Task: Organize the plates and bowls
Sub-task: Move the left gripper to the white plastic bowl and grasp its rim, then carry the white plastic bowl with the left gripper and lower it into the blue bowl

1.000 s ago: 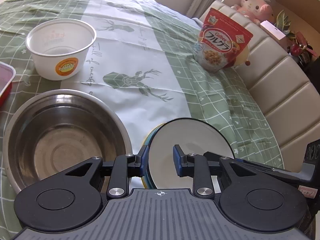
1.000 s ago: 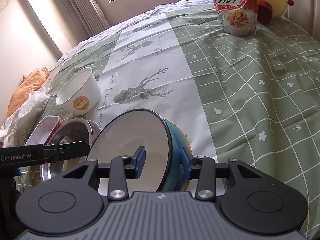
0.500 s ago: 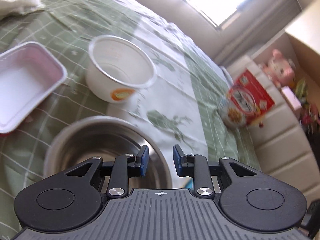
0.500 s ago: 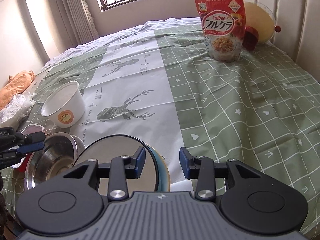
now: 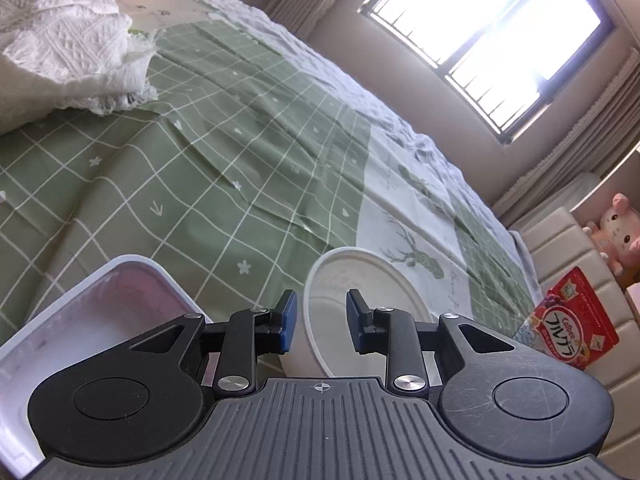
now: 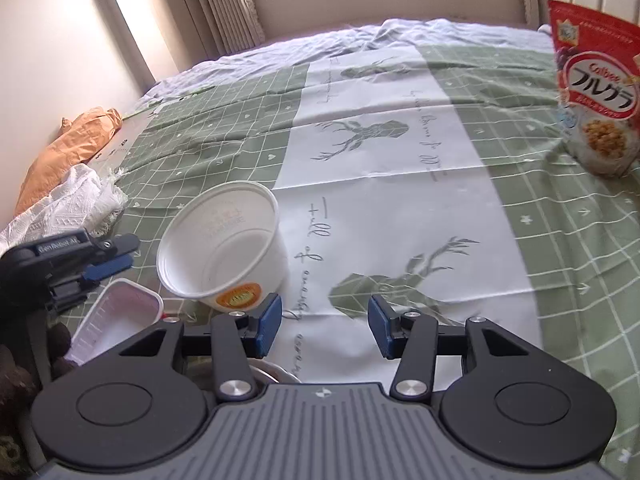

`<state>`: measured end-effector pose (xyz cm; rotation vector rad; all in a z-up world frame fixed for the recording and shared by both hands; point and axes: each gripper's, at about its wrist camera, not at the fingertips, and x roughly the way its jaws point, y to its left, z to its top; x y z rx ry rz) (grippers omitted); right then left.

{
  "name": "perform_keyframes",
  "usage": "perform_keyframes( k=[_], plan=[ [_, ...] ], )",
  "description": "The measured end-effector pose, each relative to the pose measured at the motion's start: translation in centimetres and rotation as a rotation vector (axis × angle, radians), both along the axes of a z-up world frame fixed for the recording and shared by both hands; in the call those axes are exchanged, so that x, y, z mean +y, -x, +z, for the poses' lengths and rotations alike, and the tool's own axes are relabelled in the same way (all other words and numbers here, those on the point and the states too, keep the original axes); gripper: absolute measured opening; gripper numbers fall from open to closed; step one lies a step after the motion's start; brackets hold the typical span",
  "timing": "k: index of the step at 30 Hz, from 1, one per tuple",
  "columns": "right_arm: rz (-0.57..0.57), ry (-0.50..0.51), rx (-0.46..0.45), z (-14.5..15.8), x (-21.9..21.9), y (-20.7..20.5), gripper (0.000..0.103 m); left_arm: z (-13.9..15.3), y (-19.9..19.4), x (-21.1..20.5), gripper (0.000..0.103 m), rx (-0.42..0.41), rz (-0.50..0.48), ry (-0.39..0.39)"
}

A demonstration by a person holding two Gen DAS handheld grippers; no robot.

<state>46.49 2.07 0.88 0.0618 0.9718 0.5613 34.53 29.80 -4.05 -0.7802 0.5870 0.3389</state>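
The round white paper bowl with an orange sticker sits on the green checked bedsheet, at about ten o'clock from the right hand-held gripper, whose jaws are opening with nothing between them. The left hand-held gripper is nearer: the bowl's rim lies just past its parted, empty jaws, toward one o'clock. A shallow white rectangular plastic tray lies at its nine o'clock.

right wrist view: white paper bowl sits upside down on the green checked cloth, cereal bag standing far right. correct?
Not quite. In the right wrist view the white paper bowl is not upside down: it sits with its open mouth up. It is on the green checked cloth, cereal bag standing far right.
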Motion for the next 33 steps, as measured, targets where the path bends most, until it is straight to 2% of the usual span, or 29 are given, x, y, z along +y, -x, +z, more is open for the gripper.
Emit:
perform_keyframes(
  k=[5, 8, 11, 13, 16, 20, 28, 33],
  plan=[
    [0.007, 0.031, 0.019, -2.1, 6.8, -4.3, 0.048, -3.5, -3.3, 0.6, 0.029, 0.07, -0.06, 0.015],
    [0.034, 0.042, 0.107, -4.4, 9.6, -6.7, 0.048, -4.8, -4.4, 0.7, 0.029, 0.068, -0.1, 0.021],
    [0.028, 0.055, 0.207, -6.8, 10.9, -8.1, 0.048, -5.8, -5.1, 0.9, 0.03, 0.078, -0.119, 0.041],
    [0.029, 0.073, 0.253, -8.0, 11.1, -8.2, 0.044, -6.4, -5.5, 0.9, 0.03, 0.099, -0.133, 0.053],
    [0.053, 0.081, 0.256, -8.0, 10.6, -7.6, 0.035, -5.8, -5.3, 0.5, 0.03, 0.105, -0.146, 0.018],
    [0.066, 0.032, 0.258, -5.8, 8.3, -6.1, 0.035, -3.0, -3.8, -0.5, 0.03, 0.055, -0.166, -0.01],
    [0.073, 0.002, 0.128, 2.4, 1.0, 0.0, 0.035, 4.8, 0.8, -6.4, 0.031, -0.047, -0.244, -0.047],
    [0.055, 0.008, 0.02, 6.3, -5.5, 4.8, 0.036, 8.3, 3.2, -11.4, 0.032, -0.087, -0.348, -0.051]
  ],
)
